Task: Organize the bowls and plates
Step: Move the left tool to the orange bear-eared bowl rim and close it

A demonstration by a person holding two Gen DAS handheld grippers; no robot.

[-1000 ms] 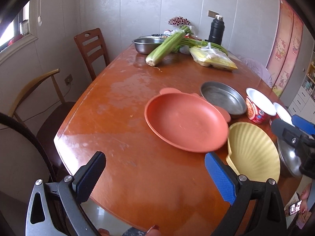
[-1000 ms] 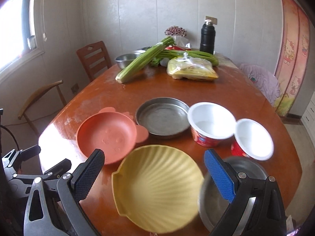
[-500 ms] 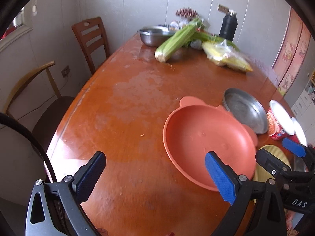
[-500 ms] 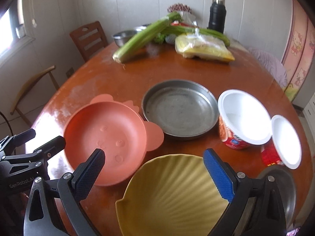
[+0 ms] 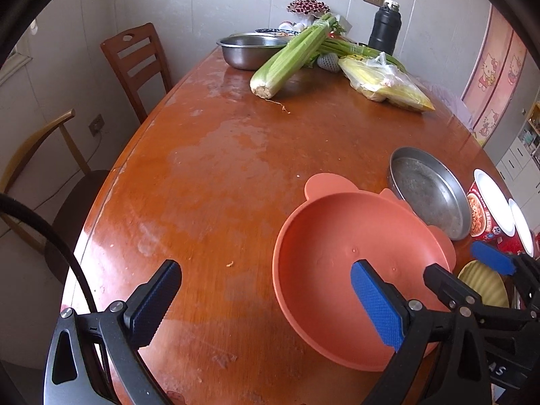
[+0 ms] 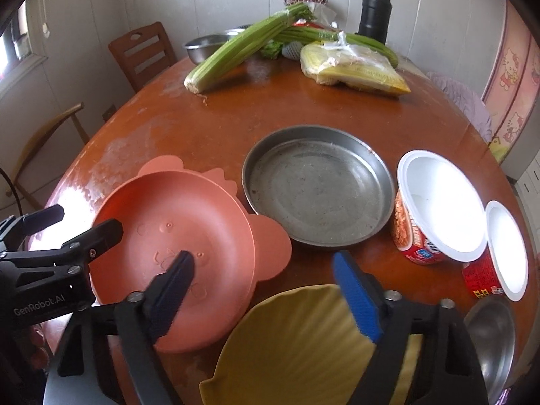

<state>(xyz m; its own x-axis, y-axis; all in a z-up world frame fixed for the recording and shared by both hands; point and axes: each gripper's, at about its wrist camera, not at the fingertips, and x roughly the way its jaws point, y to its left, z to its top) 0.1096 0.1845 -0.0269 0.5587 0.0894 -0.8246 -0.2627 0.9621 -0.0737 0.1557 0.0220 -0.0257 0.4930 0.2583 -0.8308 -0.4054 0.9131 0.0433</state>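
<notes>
An orange bear-eared plate lies on the wooden table near its front edge. My left gripper is open, its right finger over the plate's near rim, its left finger over bare table. A flat steel pan lies just behind the orange plate. A yellow shell-shaped plate lies in front, under my right gripper, which is open and empty above its far rim. Two white-lined red paper bowls stand at the right. A steel bowl shows at the lower right.
At the far end of the table lie celery, a steel basin, a bag of corn and a black flask. Wooden chairs stand at the left. The left half of the table is bare wood.
Both grippers have moved forward and down toward the dishes. The left one has come over the orange plate's near rim; the right one has come over the yellow plate's far rim. Both stay open.
</notes>
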